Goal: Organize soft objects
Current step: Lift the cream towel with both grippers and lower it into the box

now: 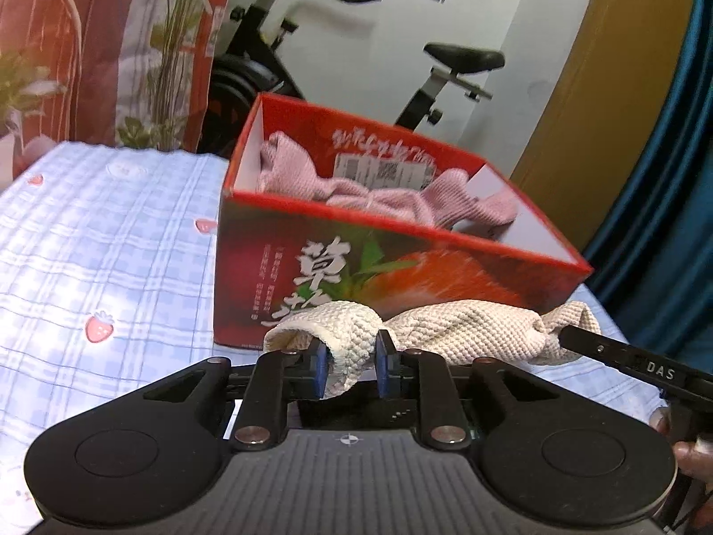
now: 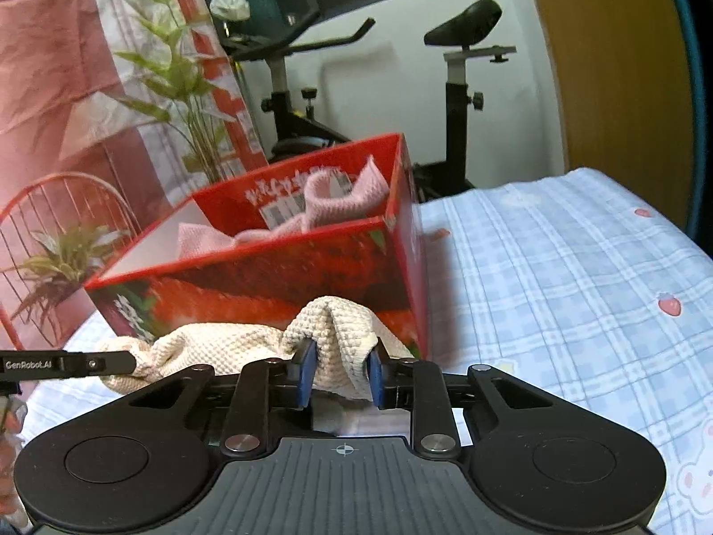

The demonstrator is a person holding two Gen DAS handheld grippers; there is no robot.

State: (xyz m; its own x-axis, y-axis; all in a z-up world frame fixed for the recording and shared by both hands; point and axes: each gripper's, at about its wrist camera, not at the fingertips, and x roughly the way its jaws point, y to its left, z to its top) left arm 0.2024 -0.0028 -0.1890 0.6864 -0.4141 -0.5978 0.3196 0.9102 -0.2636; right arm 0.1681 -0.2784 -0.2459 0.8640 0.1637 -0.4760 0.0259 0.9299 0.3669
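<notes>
While each tool, the left tool (image 1: 348,363) and the right tool (image 2: 339,372), pinches one end of the cream waffle-knit towel (image 1: 463,327), it hangs stretched just before the red strawberry box (image 1: 401,263) on the checked bedsheet (image 1: 111,240), likely for placing beside the pink towel (image 1: 379,196) inside.

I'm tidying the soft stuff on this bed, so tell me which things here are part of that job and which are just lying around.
Part of the job:
- cream towel, pinched by the left gripper and the right gripper
- red box
- pink cloth inside it

Just lying around:
- exercise bike
- plant
- checked bedsheet
</notes>
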